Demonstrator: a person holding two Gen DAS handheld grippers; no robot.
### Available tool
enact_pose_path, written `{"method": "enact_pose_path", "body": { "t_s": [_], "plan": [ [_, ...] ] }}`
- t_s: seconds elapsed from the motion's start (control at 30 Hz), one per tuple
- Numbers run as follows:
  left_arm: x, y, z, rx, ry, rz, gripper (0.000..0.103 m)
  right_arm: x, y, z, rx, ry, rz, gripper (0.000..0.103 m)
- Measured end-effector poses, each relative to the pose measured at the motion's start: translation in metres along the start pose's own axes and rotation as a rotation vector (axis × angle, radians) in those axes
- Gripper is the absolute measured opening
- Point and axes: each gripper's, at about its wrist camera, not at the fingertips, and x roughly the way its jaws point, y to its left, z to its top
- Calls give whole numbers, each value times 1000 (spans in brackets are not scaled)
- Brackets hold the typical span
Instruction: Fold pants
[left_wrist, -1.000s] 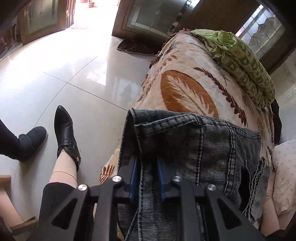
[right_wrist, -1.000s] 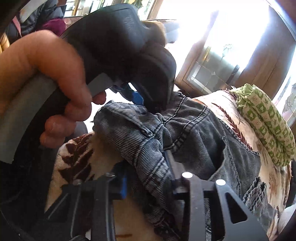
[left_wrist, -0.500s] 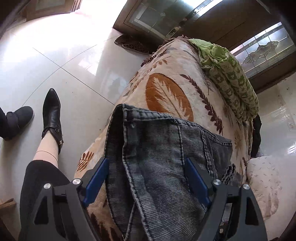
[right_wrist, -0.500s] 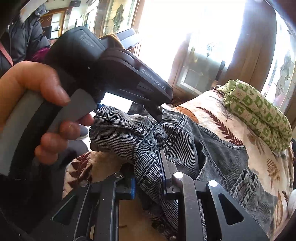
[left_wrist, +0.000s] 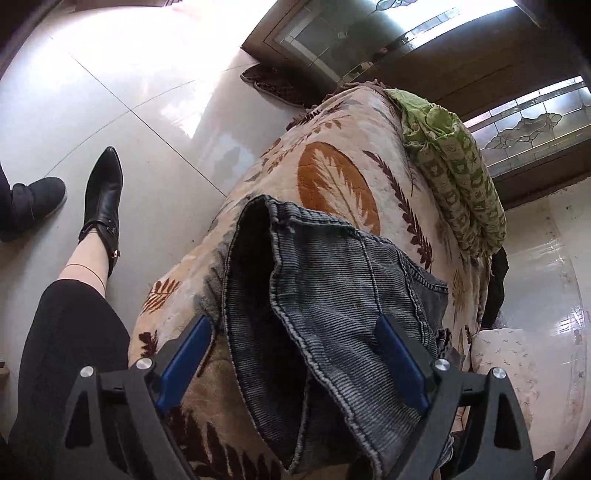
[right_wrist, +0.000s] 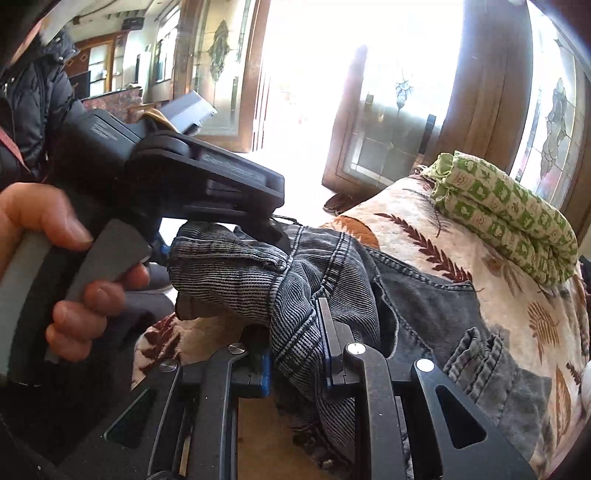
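Item, pants (left_wrist: 332, 295) on blanket's (left_wrist: 332, 177) near edge, mid-fold: my left gripper (left_wrist: 295, 354) gapes empty astride the leg, my right gripper (right_wrist: 295, 354) pinches bunched denim; next, I'd judge, laying that fold flat.

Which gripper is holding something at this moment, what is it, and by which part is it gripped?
The right gripper is shut on a bunched fold of the pants near their hemmed end. The left gripper is open, straddling the pants without gripping.

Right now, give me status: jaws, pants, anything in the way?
Left gripper open, jaws straddling pants. Right gripper shut on pants. Pants bunched on leaf blanket. Green bundle beyond, apart.
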Motion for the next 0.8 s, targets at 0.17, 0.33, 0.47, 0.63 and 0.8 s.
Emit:
{"method": "enact_pose_path", "body": {
  "t_s": [0.17, 0.33, 0.47, 0.63, 0.8],
  "plan": [
    [10, 25, -14, -98, 17, -3, 95, 5, 11, -6, -5, 19, 16, 18],
    [26, 24, -22, -101, -19, -10, 97, 7, 13, -10, -9, 39, 15, 18],
    [25, 14, -27, -39, -66, 17, 71, 9, 11, -13, 10, 51, 25, 19],
    [9, -9, -29, 29, -110, -32, 23, 6, 11, -9, 26, 49, 26, 19],
    [-9, -31, -23, 59, -146, -63, 19, -9, -8, -3, 90, 16, 26, 18]
  ]
}}
